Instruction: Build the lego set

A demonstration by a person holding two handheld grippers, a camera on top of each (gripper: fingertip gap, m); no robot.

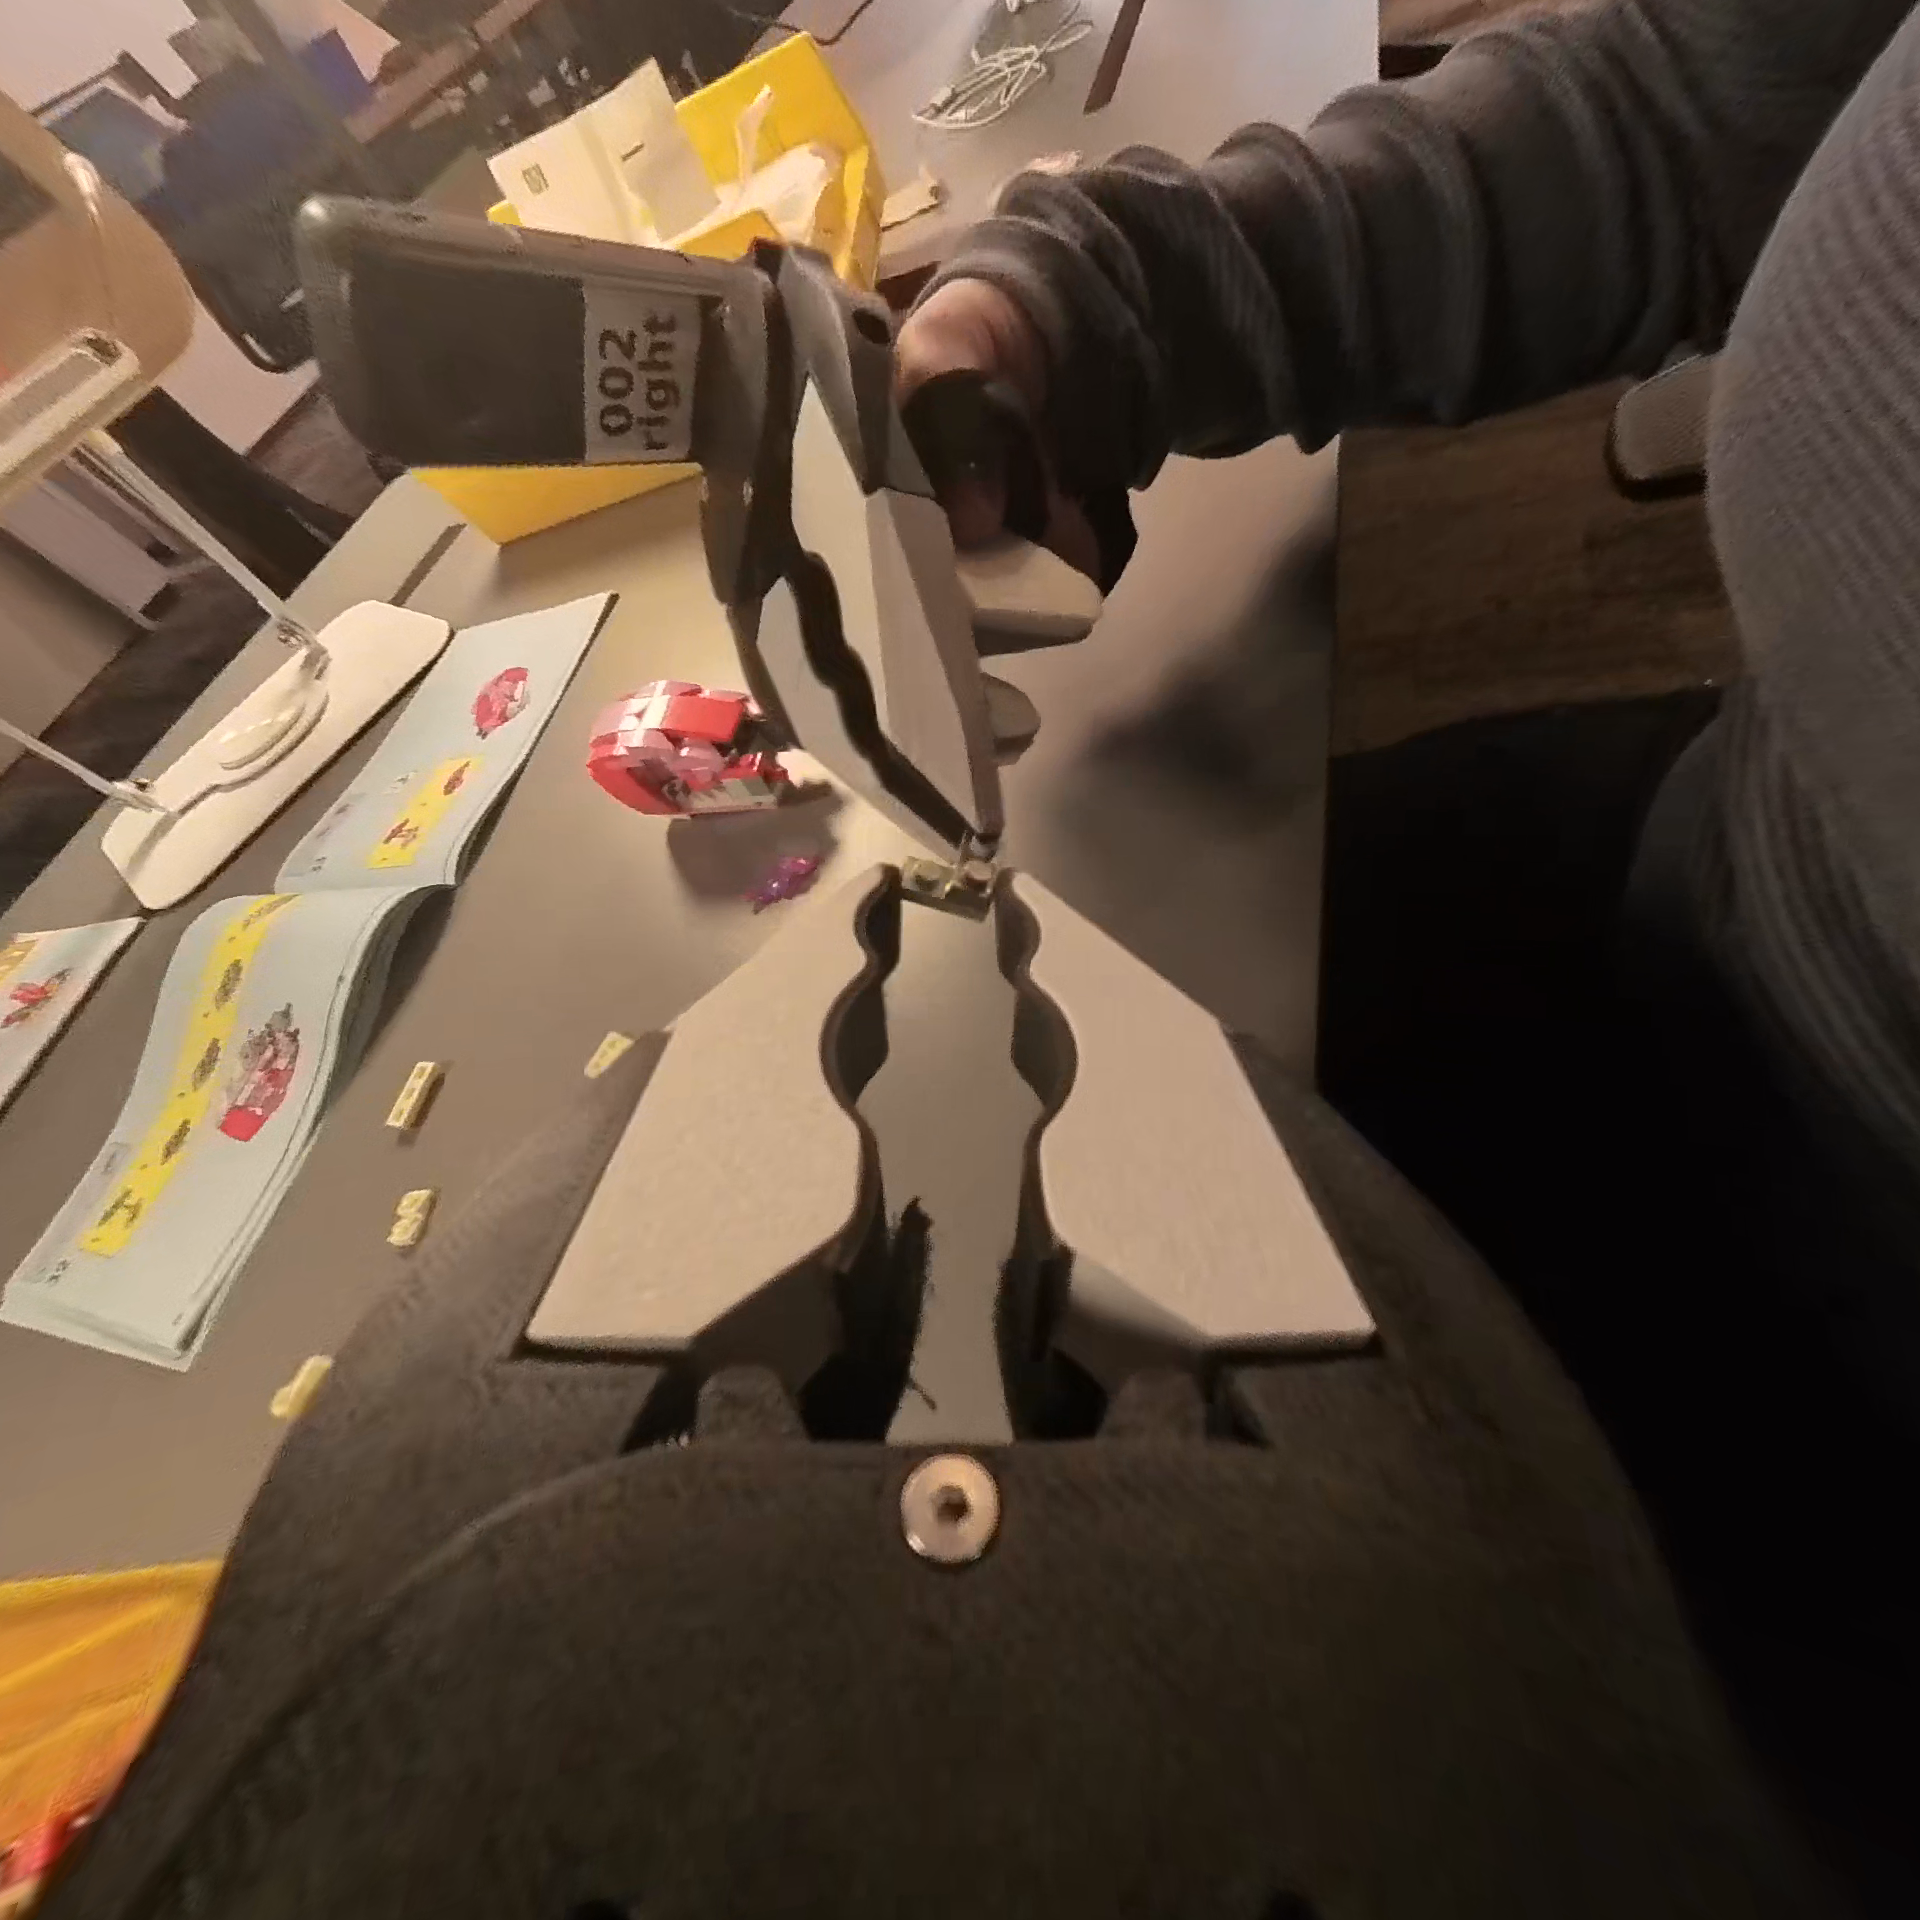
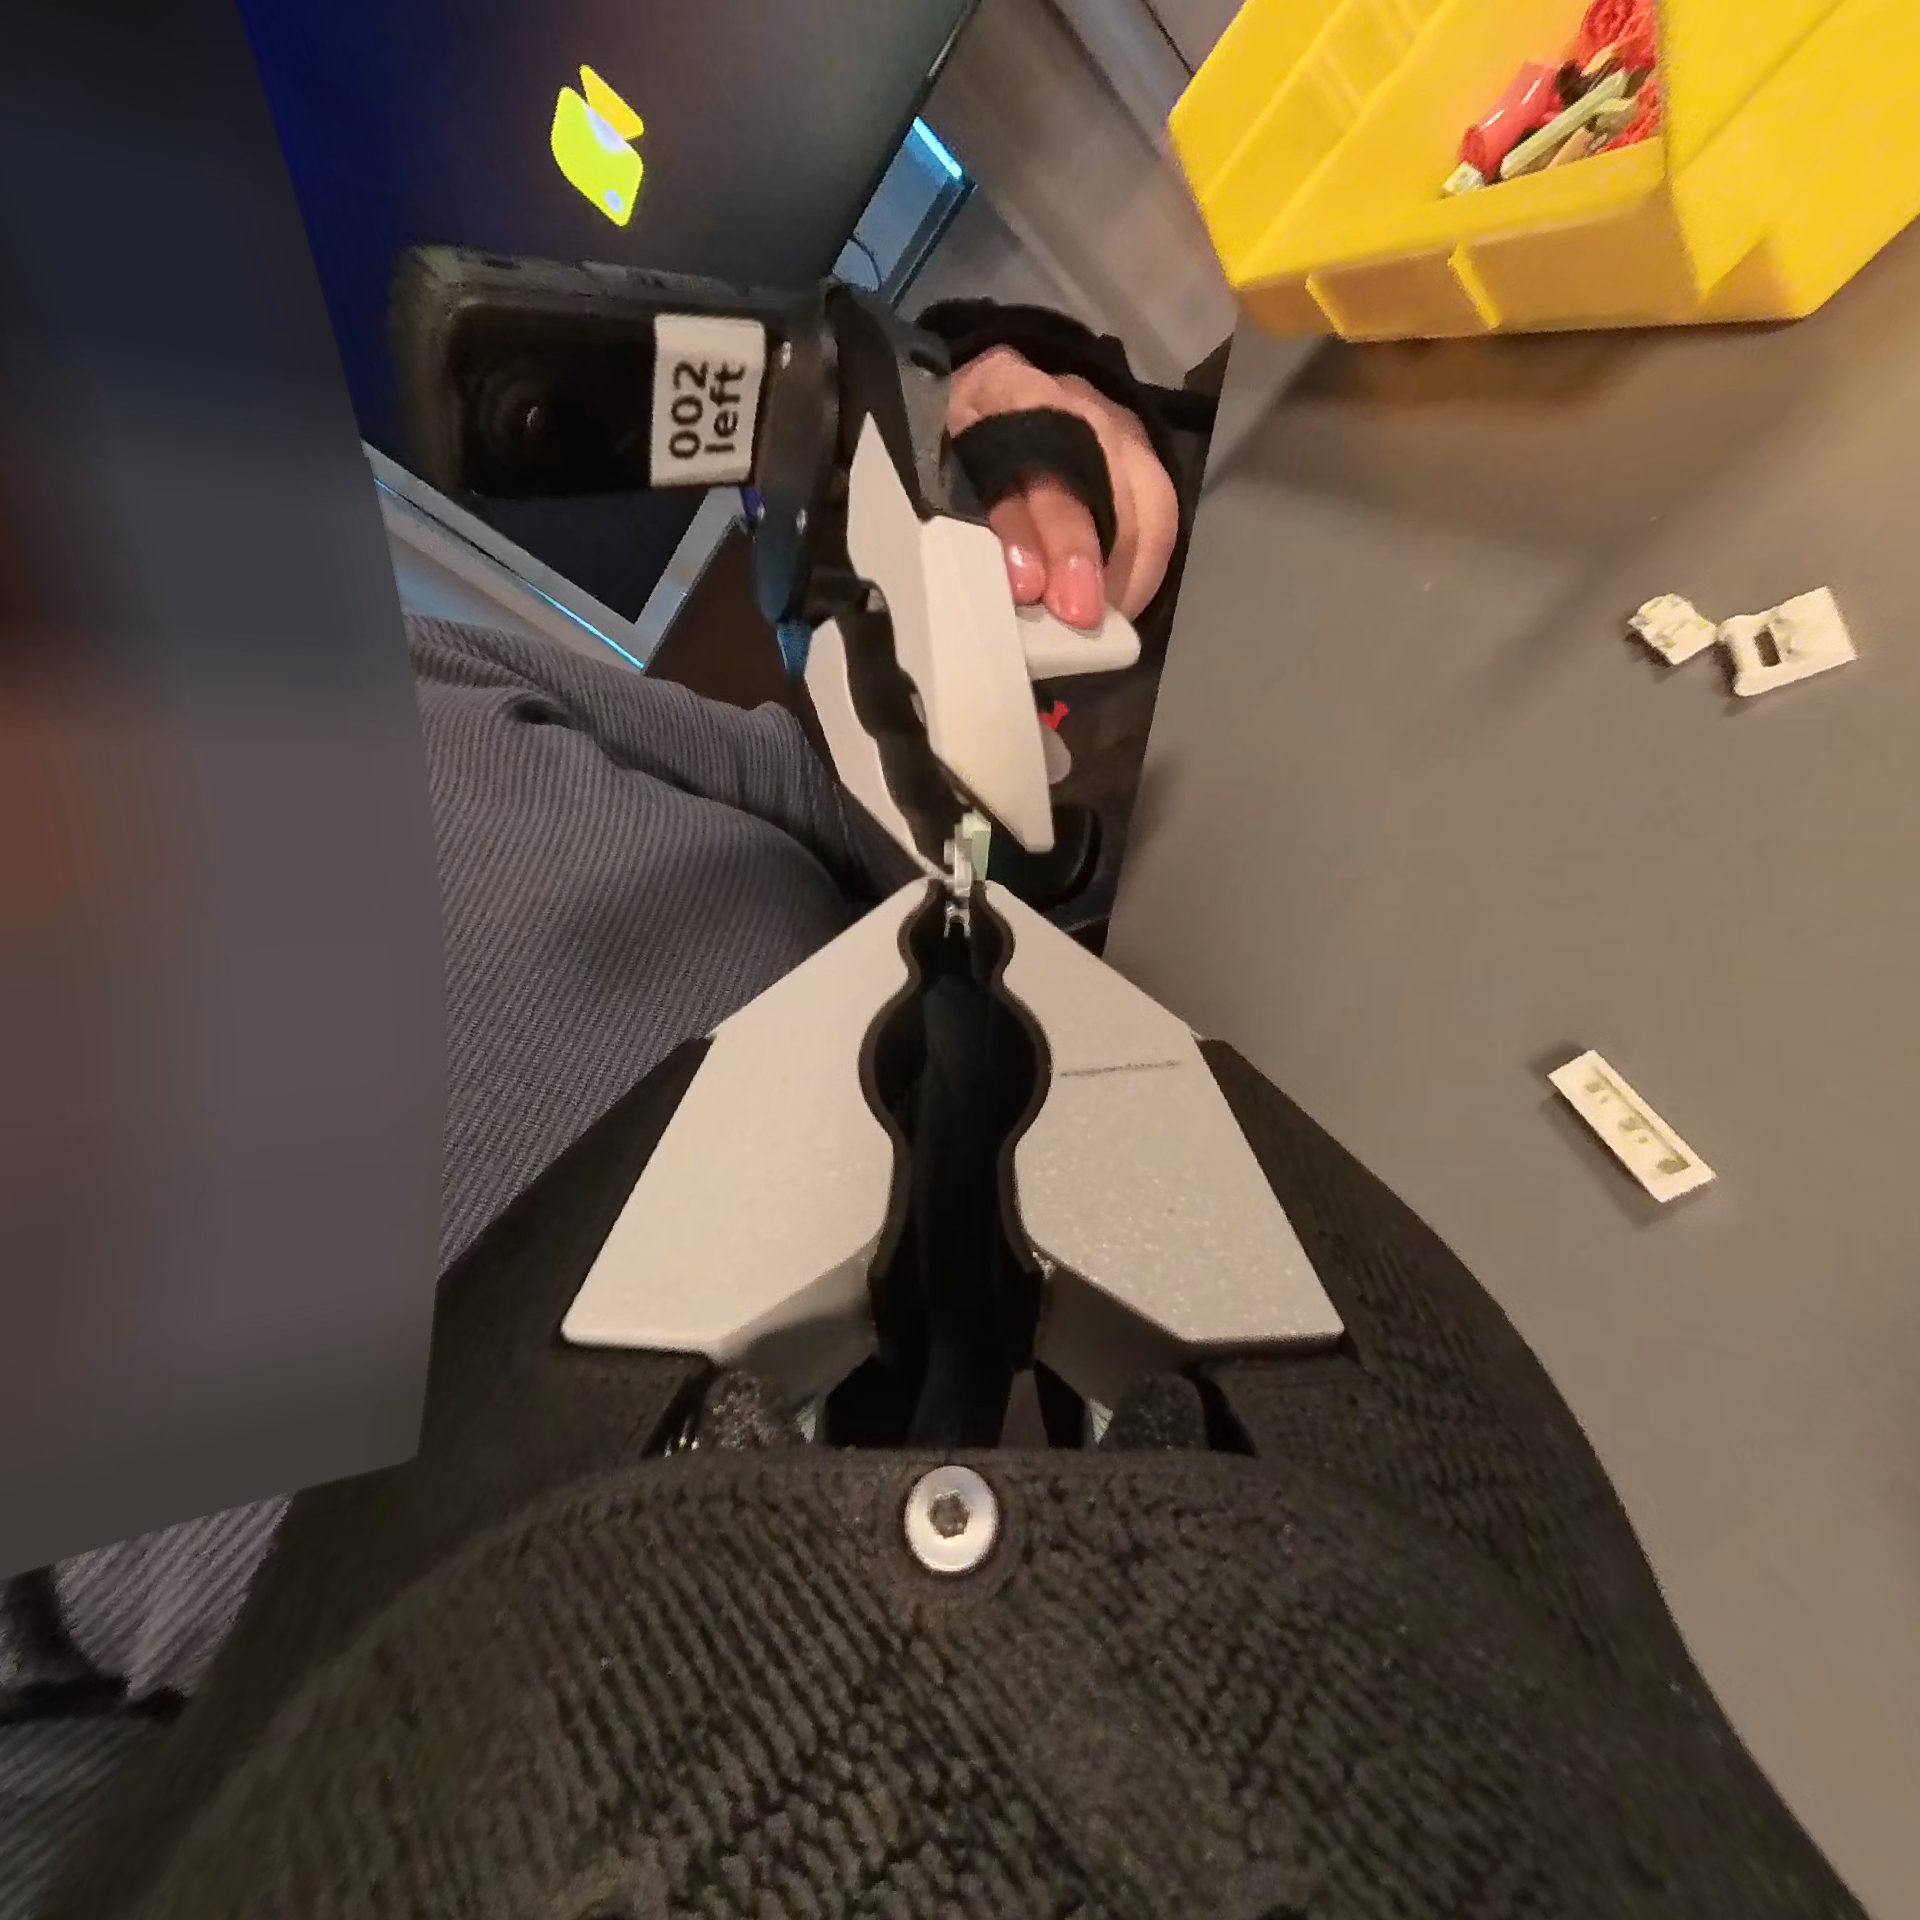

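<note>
Grey table [image 1: 582, 997] — both jaws pinch small, barely legible bricks [image 1: 951, 891].

A large blurred patch [image 2: 197, 727] covers the left of the right wrist view. The yellow bin [image 2: 1558, 208] is cut off by the top and right edges there. The right gripper [image 1: 977, 831] hides part of the red brick model [image 1: 675, 753]. The purple piece [image 1: 784, 881] beside it is too small to make out. The open booklet [image 1: 208, 1122] runs off the left edge.
</note>
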